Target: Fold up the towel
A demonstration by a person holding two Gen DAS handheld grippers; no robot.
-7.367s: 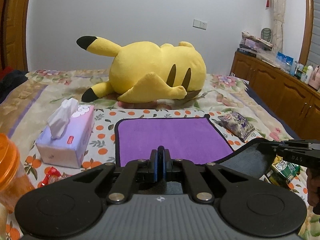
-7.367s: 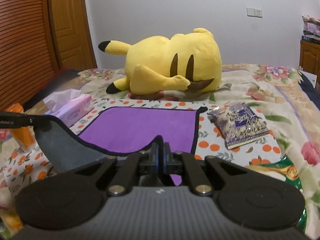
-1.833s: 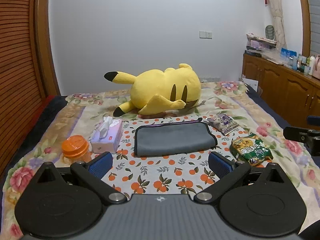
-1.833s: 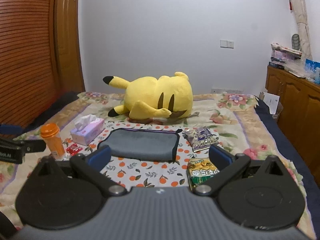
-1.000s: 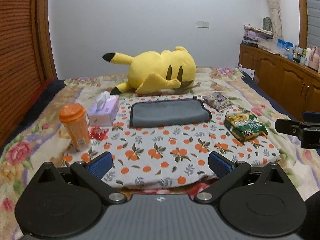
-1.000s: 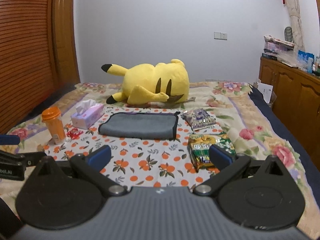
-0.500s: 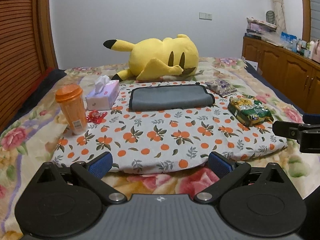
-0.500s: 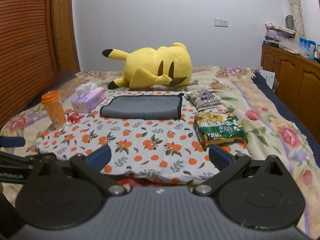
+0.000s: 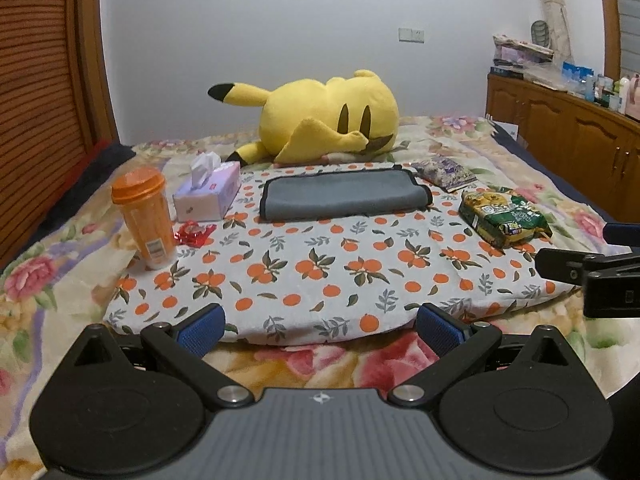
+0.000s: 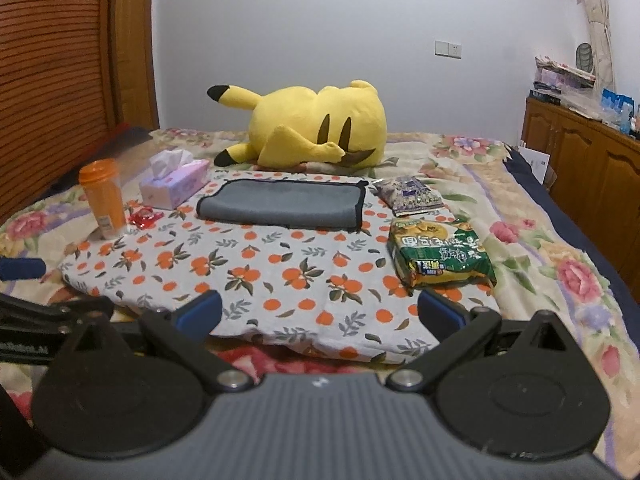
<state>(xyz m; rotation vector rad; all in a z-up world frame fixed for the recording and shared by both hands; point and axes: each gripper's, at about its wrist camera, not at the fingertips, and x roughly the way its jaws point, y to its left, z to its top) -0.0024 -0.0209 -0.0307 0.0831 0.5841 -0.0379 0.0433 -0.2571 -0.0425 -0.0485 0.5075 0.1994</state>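
The towel (image 9: 342, 196) lies folded, grey side up with a dark border, at the far side of the orange-print cloth (image 9: 320, 264); it also shows in the right wrist view (image 10: 280, 202). My left gripper (image 9: 320, 326) is open and empty, held low at the cloth's near edge, well short of the towel. My right gripper (image 10: 320, 314) is open and empty, also at the near edge. The right gripper's side shows at the right of the left wrist view (image 9: 592, 268).
A yellow plush toy (image 9: 320, 120) lies behind the towel. A tissue box (image 9: 208, 196), an orange cup (image 9: 146, 216) and a red wrapper (image 9: 194, 232) stand to the left. Two snack bags (image 9: 502, 216) (image 9: 444, 172) lie to the right. Wooden cabinets (image 9: 568, 136) line the right wall.
Both grippers let go of the towel, opened and drew back and down from it to the cloth's near edge. The towel, purple side up before, now lies folded grey side up.
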